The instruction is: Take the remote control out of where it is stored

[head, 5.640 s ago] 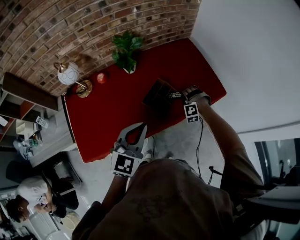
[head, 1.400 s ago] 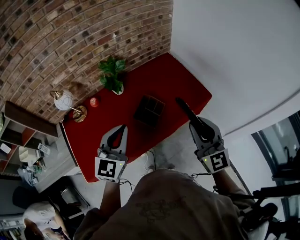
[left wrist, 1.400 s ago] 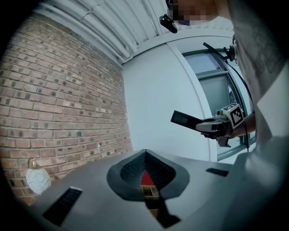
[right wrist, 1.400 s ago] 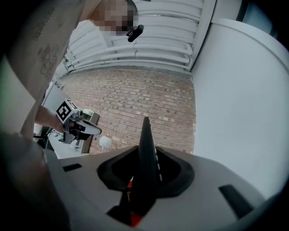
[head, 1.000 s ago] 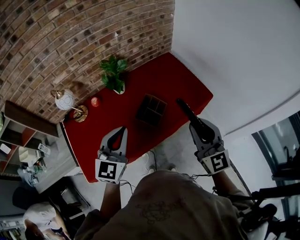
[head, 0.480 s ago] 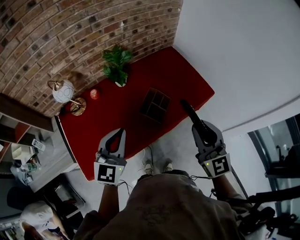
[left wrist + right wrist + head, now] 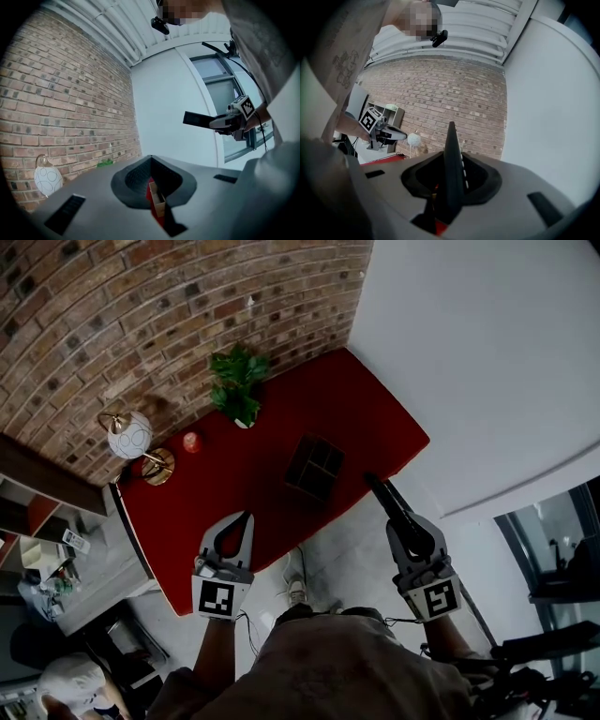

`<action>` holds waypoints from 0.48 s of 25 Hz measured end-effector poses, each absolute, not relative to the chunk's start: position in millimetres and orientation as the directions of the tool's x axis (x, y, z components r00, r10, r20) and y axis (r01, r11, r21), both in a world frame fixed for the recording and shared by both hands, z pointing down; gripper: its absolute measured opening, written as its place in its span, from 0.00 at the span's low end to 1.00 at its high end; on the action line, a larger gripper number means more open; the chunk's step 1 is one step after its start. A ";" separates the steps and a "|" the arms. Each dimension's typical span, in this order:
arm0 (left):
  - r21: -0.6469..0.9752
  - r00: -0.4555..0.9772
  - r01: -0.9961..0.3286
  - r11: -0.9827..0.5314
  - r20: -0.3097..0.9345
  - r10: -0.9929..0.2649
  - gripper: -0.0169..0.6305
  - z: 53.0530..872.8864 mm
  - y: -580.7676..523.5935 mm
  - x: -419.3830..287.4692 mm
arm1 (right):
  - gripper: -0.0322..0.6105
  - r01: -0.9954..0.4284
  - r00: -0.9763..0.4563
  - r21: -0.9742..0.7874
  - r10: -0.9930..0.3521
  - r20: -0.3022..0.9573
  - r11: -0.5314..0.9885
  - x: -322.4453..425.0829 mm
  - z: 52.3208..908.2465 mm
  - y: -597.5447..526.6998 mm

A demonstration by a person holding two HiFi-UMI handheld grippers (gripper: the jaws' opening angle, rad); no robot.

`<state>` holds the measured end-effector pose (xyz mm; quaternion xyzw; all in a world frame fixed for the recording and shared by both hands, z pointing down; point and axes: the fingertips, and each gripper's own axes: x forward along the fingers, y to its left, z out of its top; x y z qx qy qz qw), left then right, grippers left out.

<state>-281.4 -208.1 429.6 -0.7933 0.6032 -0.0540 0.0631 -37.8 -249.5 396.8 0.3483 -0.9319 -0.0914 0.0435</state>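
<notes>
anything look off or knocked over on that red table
Nothing stands out. The lamp, plant and box sit upright on the table, and the remote control is clamped in the right gripper.

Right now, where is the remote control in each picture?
Head view: the remote control is right of centre, sticking forward out of the right gripper.
Left gripper view: upper right, a dark bar against the white wall.
Right gripper view: bottom centre, edge-on between the jaws.
Shared landmark: the white globe lamp, low left in the left gripper view and left of centre in the right gripper view.
</notes>
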 end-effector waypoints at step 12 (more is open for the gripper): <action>-0.132 0.258 -0.957 -0.260 0.032 -0.966 0.02 423.0 -178.8 -221.6 | 0.22 -0.631 -0.767 0.178 -0.641 -0.003 0.755 17.7 393.4 -231.9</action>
